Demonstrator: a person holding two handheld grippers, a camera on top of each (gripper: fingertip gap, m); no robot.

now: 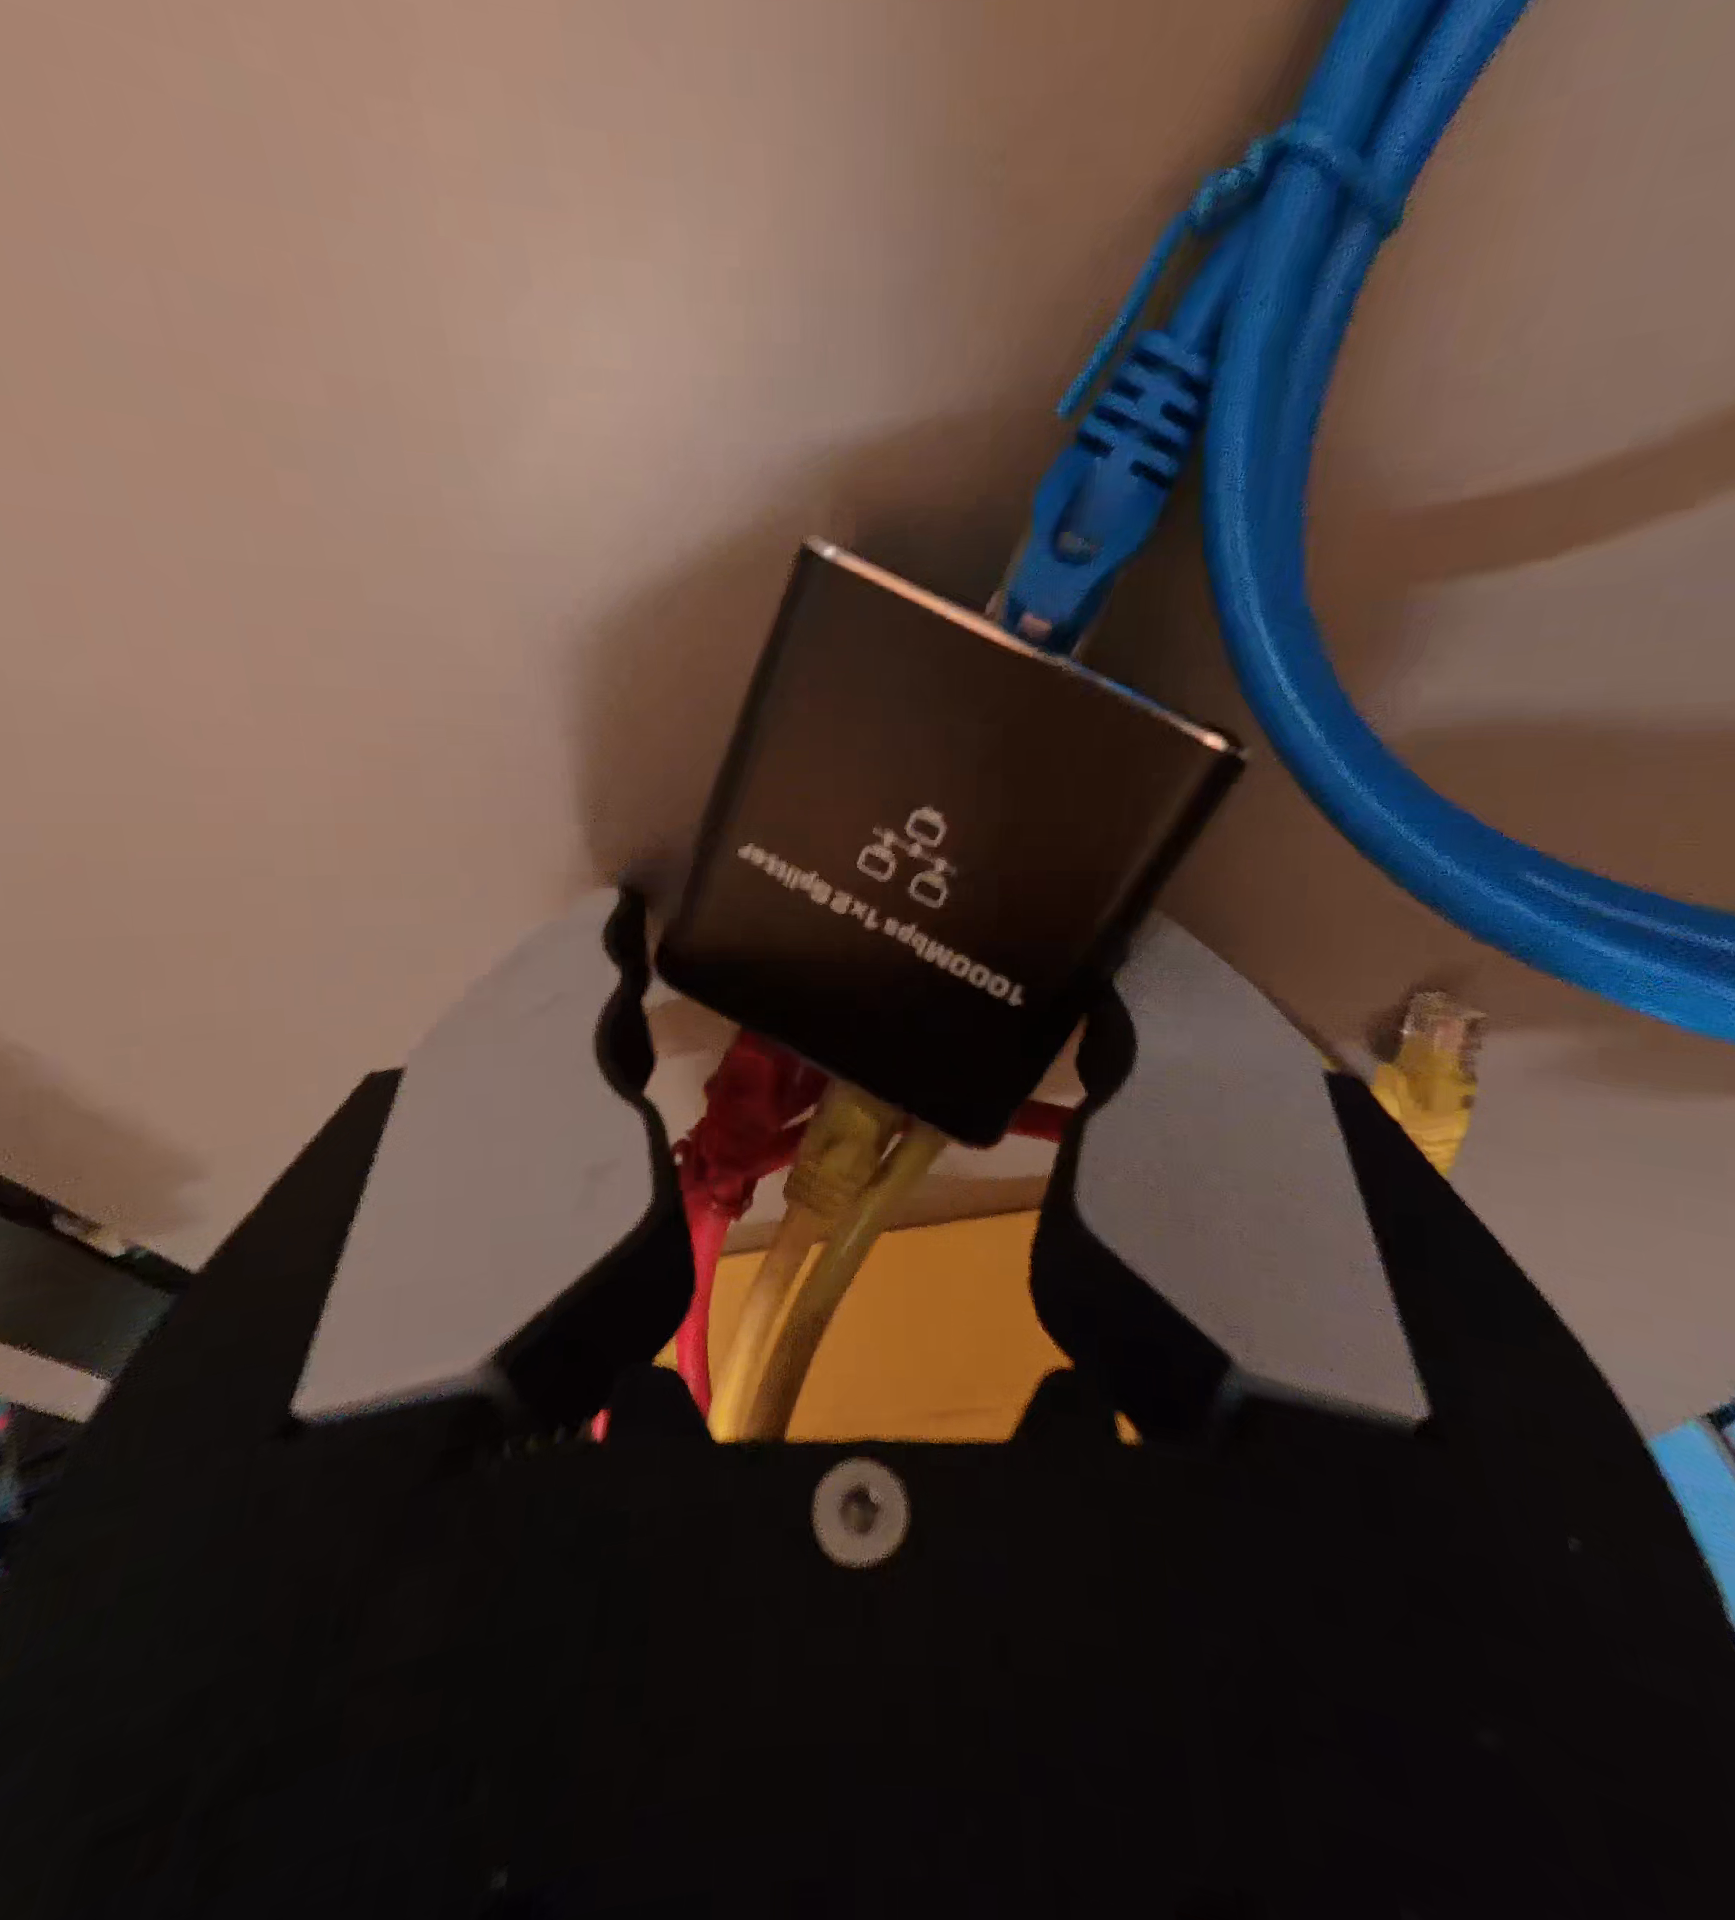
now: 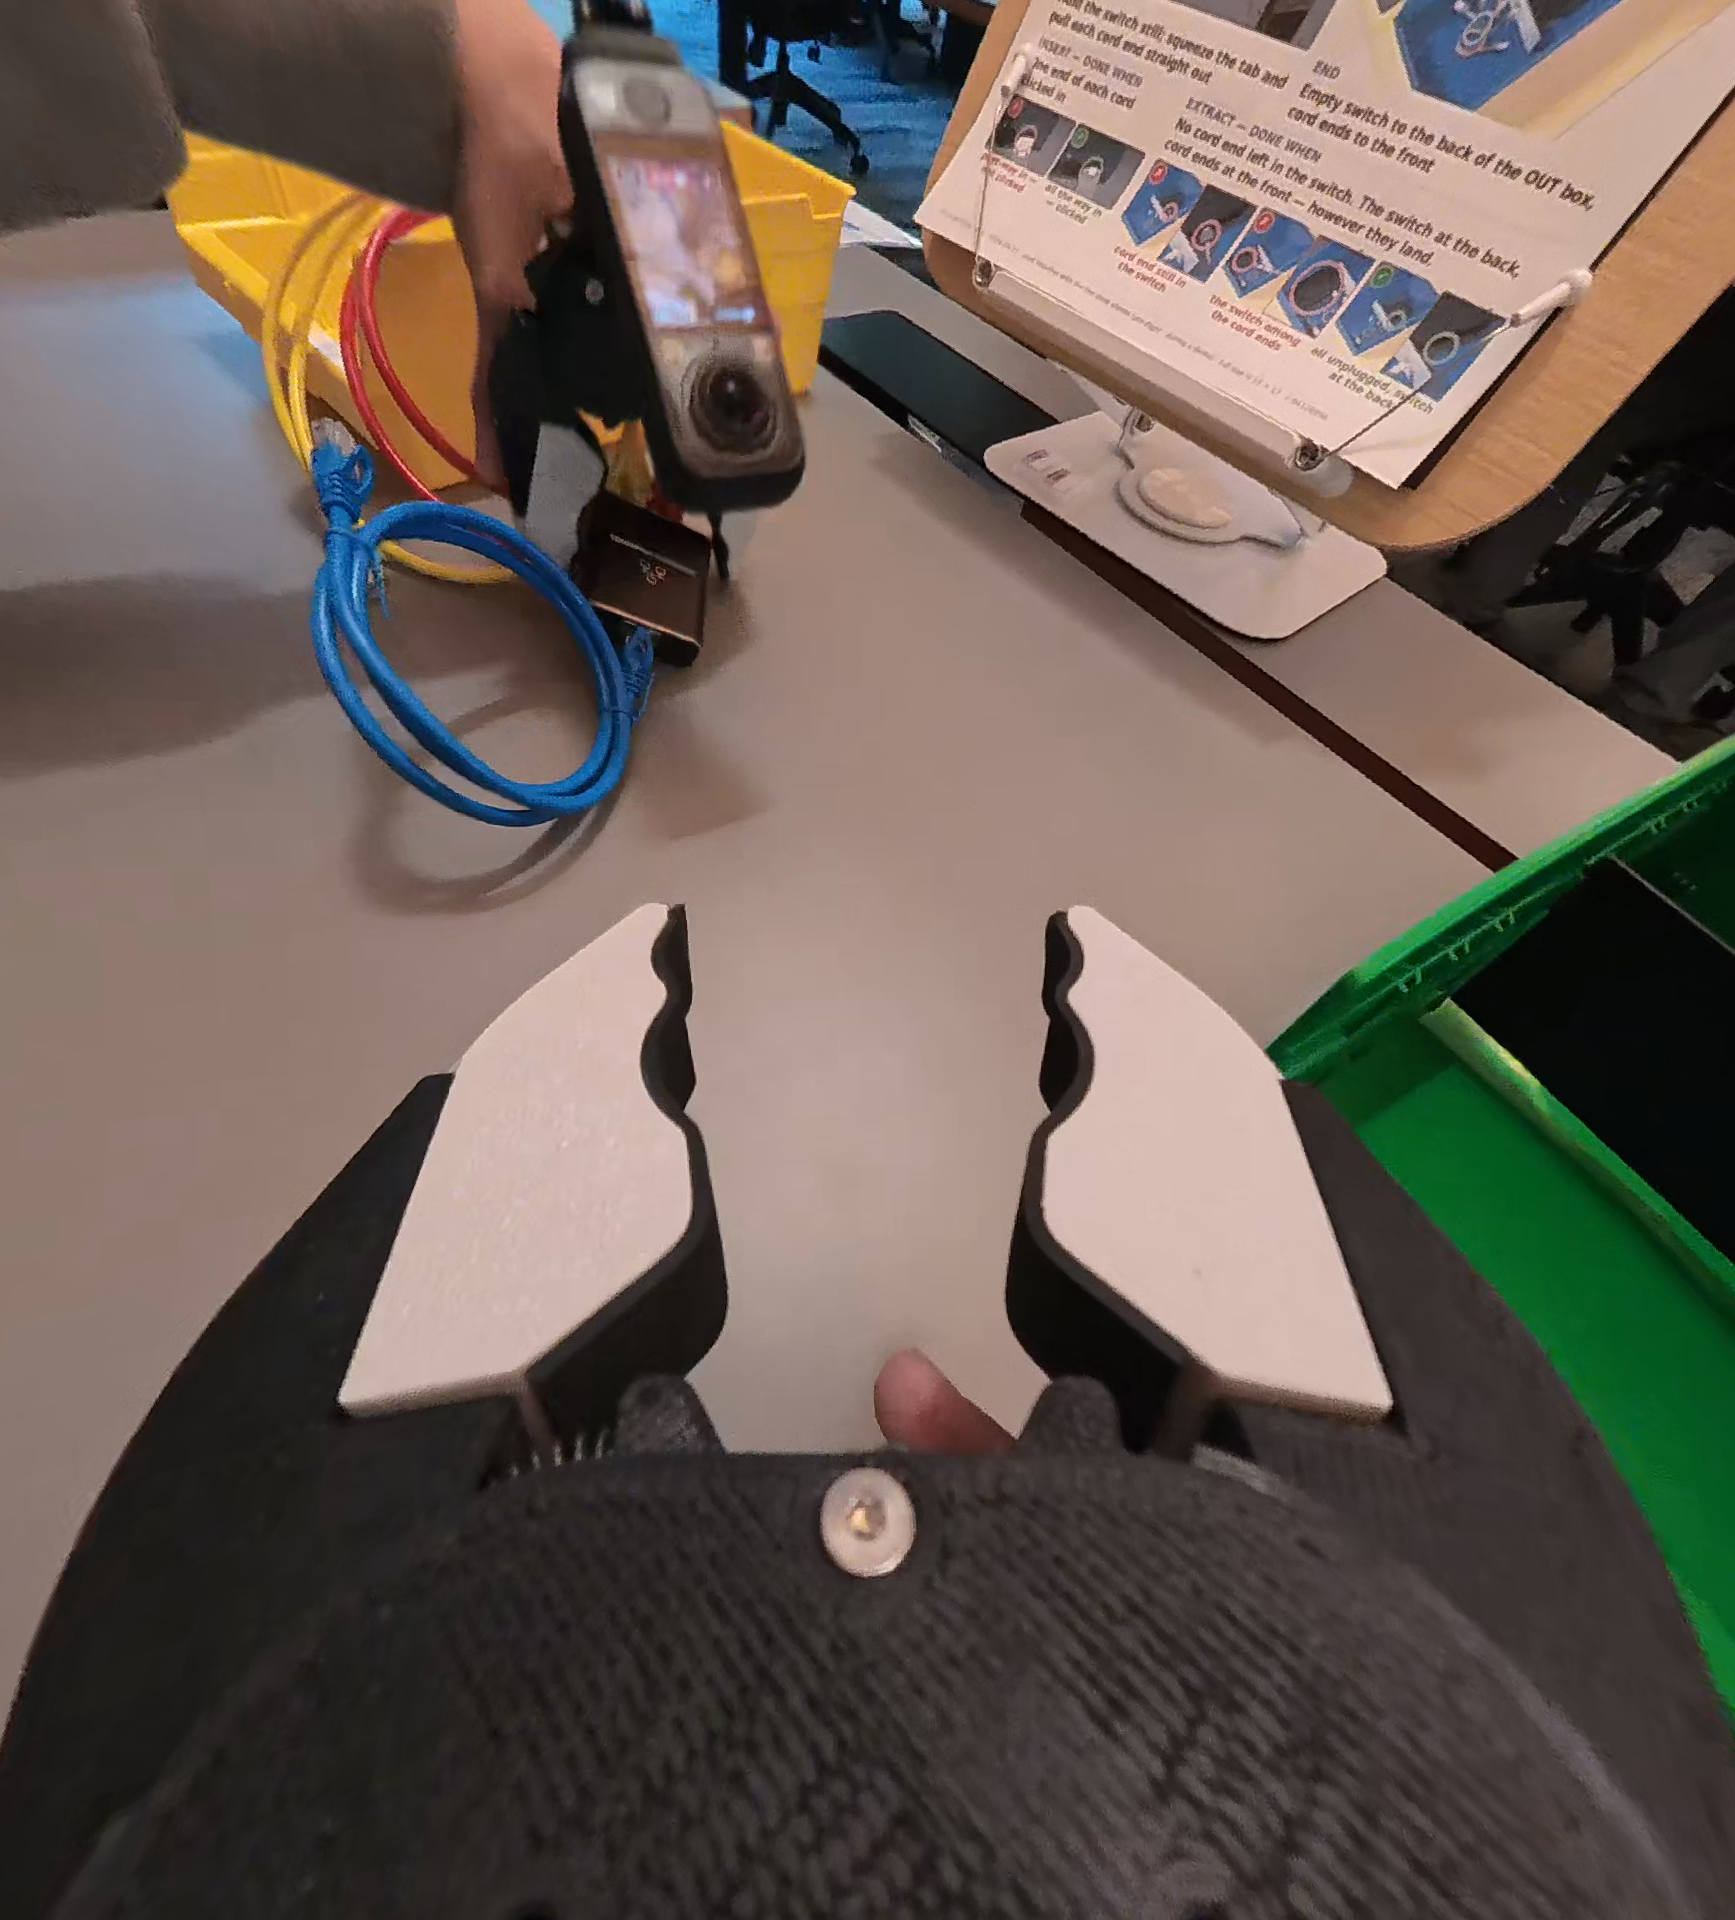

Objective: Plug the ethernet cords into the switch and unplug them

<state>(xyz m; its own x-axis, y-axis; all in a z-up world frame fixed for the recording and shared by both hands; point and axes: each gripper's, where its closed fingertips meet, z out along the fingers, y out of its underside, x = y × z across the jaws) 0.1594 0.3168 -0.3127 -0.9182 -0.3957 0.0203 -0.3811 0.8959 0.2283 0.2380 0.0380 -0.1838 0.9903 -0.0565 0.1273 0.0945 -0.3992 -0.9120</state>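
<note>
Apparently tilted downward, left gripper [image 1: 858, 997] jaws clench the switch [image 1: 936, 831]; right gripper [image 2: 865, 935] jaws hover released.

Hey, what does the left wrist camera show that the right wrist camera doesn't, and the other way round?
Left wrist only: a close view of the left gripper shut on the black switch, with red and yellow plugs at its near end.

Right wrist only: the open, empty right gripper, a green crate, a yellow bin and an instruction sheet on a stand.

Both: the switch, the coiled blue cord and the grey table.
</note>
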